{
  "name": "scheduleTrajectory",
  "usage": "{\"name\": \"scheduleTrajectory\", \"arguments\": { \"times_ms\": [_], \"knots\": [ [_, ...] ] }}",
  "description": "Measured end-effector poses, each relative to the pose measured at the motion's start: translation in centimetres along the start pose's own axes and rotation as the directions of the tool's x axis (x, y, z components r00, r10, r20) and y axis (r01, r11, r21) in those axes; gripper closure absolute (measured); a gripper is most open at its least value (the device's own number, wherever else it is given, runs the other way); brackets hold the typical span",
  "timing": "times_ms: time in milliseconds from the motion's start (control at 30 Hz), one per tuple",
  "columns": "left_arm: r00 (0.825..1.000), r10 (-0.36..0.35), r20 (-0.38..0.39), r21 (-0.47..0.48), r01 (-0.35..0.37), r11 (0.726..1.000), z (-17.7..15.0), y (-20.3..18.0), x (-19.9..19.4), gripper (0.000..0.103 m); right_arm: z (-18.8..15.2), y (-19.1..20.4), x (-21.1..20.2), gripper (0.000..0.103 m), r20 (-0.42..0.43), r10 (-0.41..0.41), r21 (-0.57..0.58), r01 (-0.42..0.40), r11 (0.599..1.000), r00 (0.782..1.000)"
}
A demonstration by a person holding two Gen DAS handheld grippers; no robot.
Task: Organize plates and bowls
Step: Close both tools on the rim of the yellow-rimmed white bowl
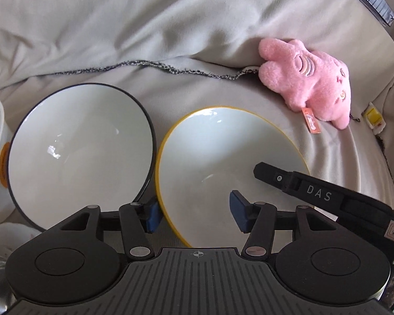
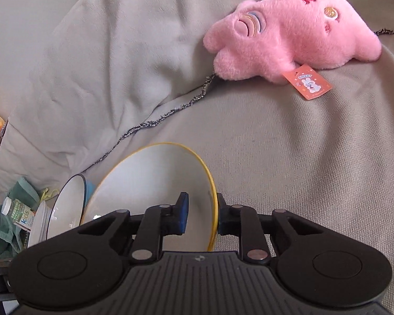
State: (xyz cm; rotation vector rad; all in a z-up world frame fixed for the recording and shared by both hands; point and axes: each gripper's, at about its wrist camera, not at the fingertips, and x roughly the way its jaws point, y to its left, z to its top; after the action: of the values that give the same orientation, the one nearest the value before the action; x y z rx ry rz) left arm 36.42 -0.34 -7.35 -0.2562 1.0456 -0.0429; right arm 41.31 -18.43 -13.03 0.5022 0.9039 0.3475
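Grey blanket (image 1: pixel 197 26), gripped yellow-rimmed bowl (image 1: pixel 210 157)

A white ceramic bowl rimmed in yellow (image 1: pixel 223 162) and a white bowl edged in what may be navy (image 1: pixel 78 147) are seen on beige cloth (image 1: pixel 170 26); a pink plush toy (image 2: pixel 289 34) carries an orange tag (image 2: pixel 307 81).

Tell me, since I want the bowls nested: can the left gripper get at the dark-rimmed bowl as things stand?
Probably yes. The left gripper is open, straddling the yellow-rimmed bowl rim; the dark-rimmed bowl sits right beside it, nothing between.
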Motion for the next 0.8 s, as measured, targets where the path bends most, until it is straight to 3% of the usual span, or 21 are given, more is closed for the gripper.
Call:
{"name": "scheduleTrajectory", "arguments": {
  "times_ms": [167,400,633,800],
  "knots": [
    [0.998,-0.048,-0.040,-0.022,0.047,0.999,-1.9,0.9,-1.0,0.048,-1.6,-0.3,-2.1,0.088,-0.010,0.013,-0.009,-0.014,1.000,1.000],
    [0.989,-0.127,-0.076,-0.010,0.127,0.992,-7.8,0.5,-3.6,0.048,-6.7,0.2,-7.5,0.087,0.029,-0.055,-0.077,0.057,0.995,0.998],
    [0.993,-0.101,0.060,0.007,0.101,0.995,-14.7,0.3,-6.4,0.048,-11.5,-0.4,-10.0,0.086,0.036,-0.027,-0.091,0.030,0.995,0.999],
    [0.995,-0.063,0.074,-0.034,0.065,0.997,-14.8,0.9,-6.6,0.064,-11.9,-0.5,-10.2,0.086,0.053,0.001,-0.101,0.004,0.995,0.999]
  ]
}}
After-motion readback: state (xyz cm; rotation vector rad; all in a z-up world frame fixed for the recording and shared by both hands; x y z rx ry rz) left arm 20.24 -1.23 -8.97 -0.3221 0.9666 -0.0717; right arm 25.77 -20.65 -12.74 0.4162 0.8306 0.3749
